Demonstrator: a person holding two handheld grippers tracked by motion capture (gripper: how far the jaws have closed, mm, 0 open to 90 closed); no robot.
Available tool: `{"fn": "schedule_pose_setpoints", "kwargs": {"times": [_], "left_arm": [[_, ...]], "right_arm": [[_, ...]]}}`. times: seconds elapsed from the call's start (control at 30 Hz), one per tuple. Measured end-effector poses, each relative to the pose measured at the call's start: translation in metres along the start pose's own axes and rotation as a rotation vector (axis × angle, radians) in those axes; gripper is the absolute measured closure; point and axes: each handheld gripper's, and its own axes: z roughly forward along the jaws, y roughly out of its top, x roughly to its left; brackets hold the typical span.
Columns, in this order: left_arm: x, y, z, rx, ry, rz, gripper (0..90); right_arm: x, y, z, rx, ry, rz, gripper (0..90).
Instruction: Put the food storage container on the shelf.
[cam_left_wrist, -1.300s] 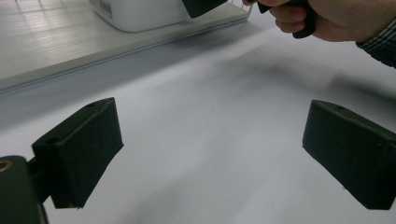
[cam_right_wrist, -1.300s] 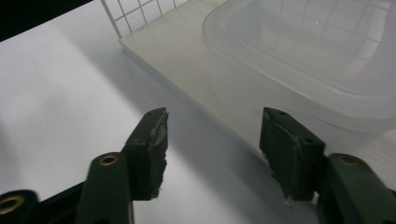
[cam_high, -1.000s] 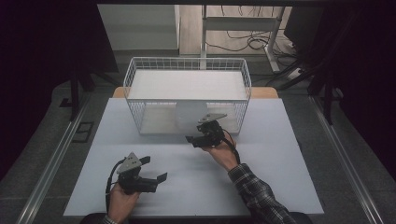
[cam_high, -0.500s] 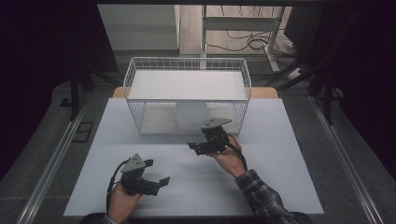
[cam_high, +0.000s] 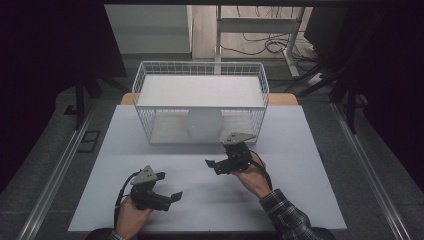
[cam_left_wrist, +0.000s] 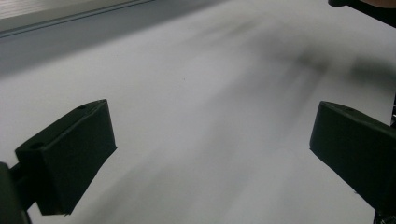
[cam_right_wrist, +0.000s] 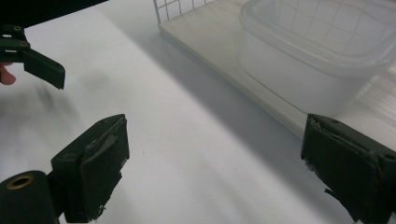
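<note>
A white wire basket (cam_high: 142, 117) stands at the back of the white table (cam_high: 310, 190). A flat white board (cam_high: 200, 90) lies across its top. Under the board sits a translucent plastic container (cam_high: 204, 125), seen large and close as the lidded tub (cam_right_wrist: 317, 60). My right gripper (cam_high: 212, 166) hovers over the table just in front of the basket, open (cam_right_wrist: 219, 163) and holding nothing. My left gripper (cam_high: 169, 186) is near the front left of the table, open (cam_left_wrist: 210, 154) over bare table.
The basket's open wire front (cam_right_wrist: 175, 9) faces me. The left gripper (cam_right_wrist: 32, 56) appears at the top left of the right gripper view. Metal rails (cam_high: 55, 170) run along both sides of the table. Cables (cam_high: 260, 47) lie on the floor behind.
My right gripper has drawn back from the basket front toward the near edge. The left gripper has barely moved.
</note>
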Motion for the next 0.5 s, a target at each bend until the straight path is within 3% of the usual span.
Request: {"fn": "schedule_pose_setpoints", "kwargs": {"times": [0.27,0.5], "left_arm": [[0.0,-0.001,0.001,0.005,0.011,0.02,0.0],[0.0,-0.001,0.0,0.01,-0.001,0.012,0.0]], "right_arm": [[0.002,-0.009,-0.007,0.012,-0.006,0.006,5.4],[0.006,-0.018,-0.015,0.019,0.0,-0.006,2.1]]}}
